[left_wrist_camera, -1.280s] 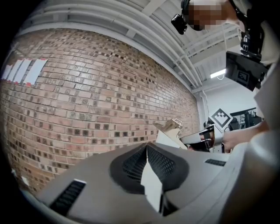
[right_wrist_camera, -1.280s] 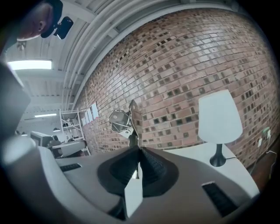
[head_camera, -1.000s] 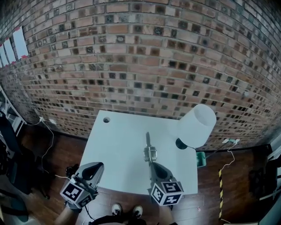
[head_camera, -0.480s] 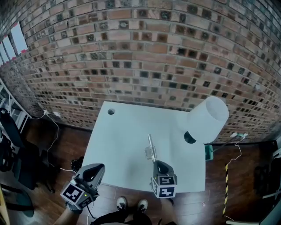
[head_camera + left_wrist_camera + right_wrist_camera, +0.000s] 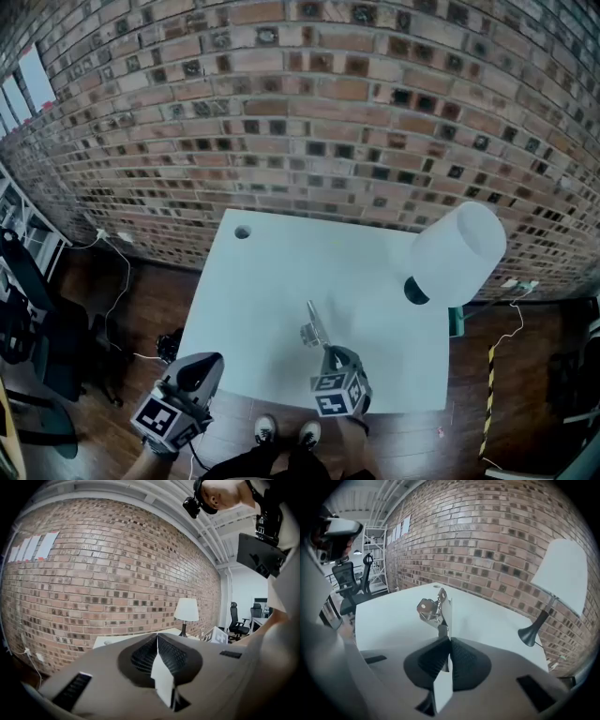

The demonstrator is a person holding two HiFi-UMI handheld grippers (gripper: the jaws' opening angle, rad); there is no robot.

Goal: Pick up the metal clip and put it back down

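Observation:
The metal clip (image 5: 311, 329) is a shiny spring clamp with a long flat blade. My right gripper (image 5: 328, 351) is shut on its handle end and holds it over the near middle of the white table (image 5: 272, 281). In the right gripper view the clip (image 5: 435, 611) sticks out ahead of the closed jaws of the right gripper (image 5: 449, 638), blade on edge, just above the tabletop. Off the table's near left corner hangs my left gripper (image 5: 208, 362). In the left gripper view the left gripper (image 5: 157, 638) has its jaws pressed together with nothing between them.
A white-shaded lamp (image 5: 457, 253) on a black base stands at the table's right edge. A cable hole (image 5: 243, 232) sits at the far left corner. A brick wall (image 5: 300, 112) backs the table. An office chair (image 5: 28, 319) and cables lie on the floor to the left.
My right gripper has come down with the clip and rolled, so it sits lower and nearer the table's front edge. The left gripper has sunk a little.

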